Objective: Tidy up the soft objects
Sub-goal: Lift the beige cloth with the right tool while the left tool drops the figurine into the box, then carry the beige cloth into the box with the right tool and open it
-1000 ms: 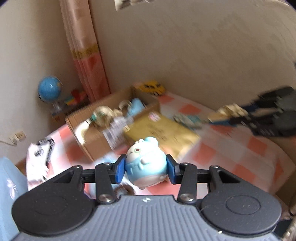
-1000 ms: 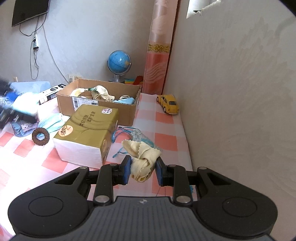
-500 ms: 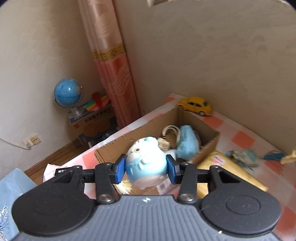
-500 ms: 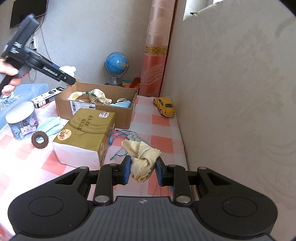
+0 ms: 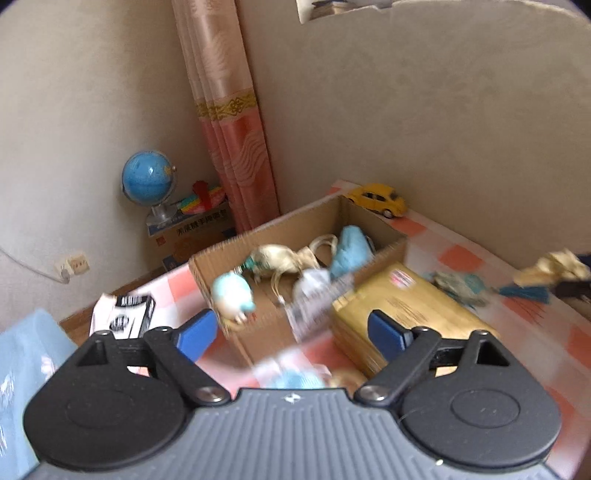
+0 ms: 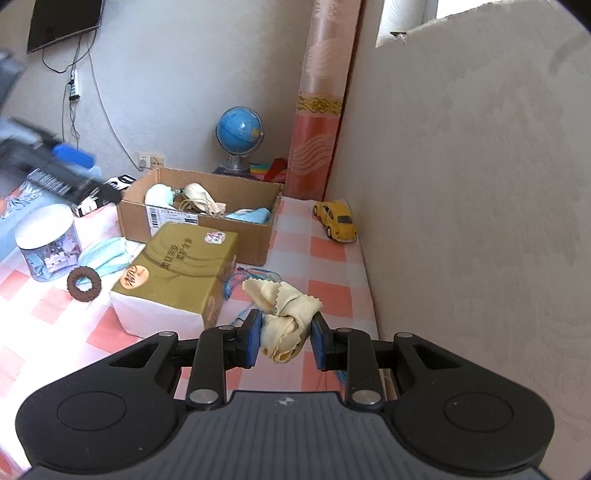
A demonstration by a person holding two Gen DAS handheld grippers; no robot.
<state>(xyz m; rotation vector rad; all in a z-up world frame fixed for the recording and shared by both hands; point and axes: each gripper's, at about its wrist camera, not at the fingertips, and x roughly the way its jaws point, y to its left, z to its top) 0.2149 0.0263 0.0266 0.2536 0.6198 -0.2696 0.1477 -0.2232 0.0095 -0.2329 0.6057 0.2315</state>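
Drop step: left gripper (image 5: 291, 330) fingers just sprung wide, empty, blue plush toy (image 5: 232, 295) now in cardboard box (image 5: 266, 328) mid-frame; right gripper (image 6: 284, 341) pinched on yellow cloth (image 6: 284, 314), likely boxed next

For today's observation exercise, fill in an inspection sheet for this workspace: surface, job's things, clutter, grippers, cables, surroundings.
Surface: checked cloth, red and white.
Job's things: blue plush toy in the cardboard box with cream cloth bag; cream cloth; face mask; brown scrunchie.
Clutter: gold tissue box, yellow toy car, clear jar.
Grippers: left gripper open, jaws just opened, nothing between them; right gripper shut on the cream cloth.
Cables: wall cable to socket.
Surroundings: globe, curtain, wall screen.
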